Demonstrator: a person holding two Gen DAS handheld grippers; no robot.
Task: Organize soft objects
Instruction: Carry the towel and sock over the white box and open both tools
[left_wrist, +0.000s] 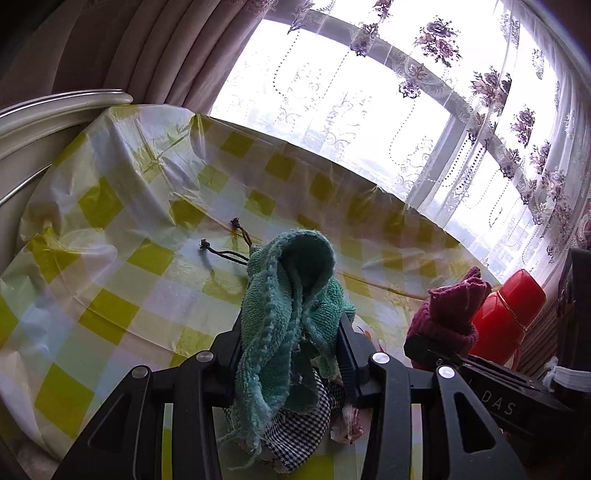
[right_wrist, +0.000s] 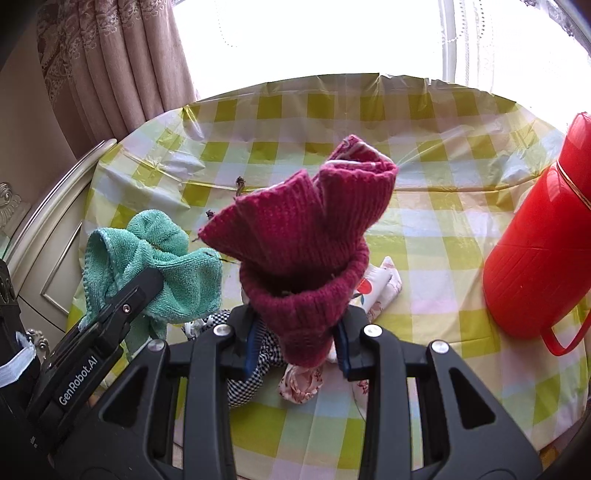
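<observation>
Both grippers are loaded at once, lifted over the checked tablecloth (right_wrist: 436, 236). The left gripper (left_wrist: 291, 328) pinches a teal terry cloth (left_wrist: 284, 295); the right gripper (right_wrist: 295, 332) pinches a maroon knit piece (right_wrist: 306, 236) — a hat or sleeve, I can't tell. Loose folds hang down toward the houndstooth cloth (right_wrist: 247, 376) and floral fabric (right_wrist: 301, 380) beneath, so they could snag and drag those along. The red thermos (right_wrist: 535, 251) stands near the right — a wide swing might knock it.

Left tool (left_wrist: 291, 332) clamped on teal cloth (left_wrist: 284, 295), right tool (right_wrist: 295, 332) clamped on maroon knit (right_wrist: 303, 236)
</observation>
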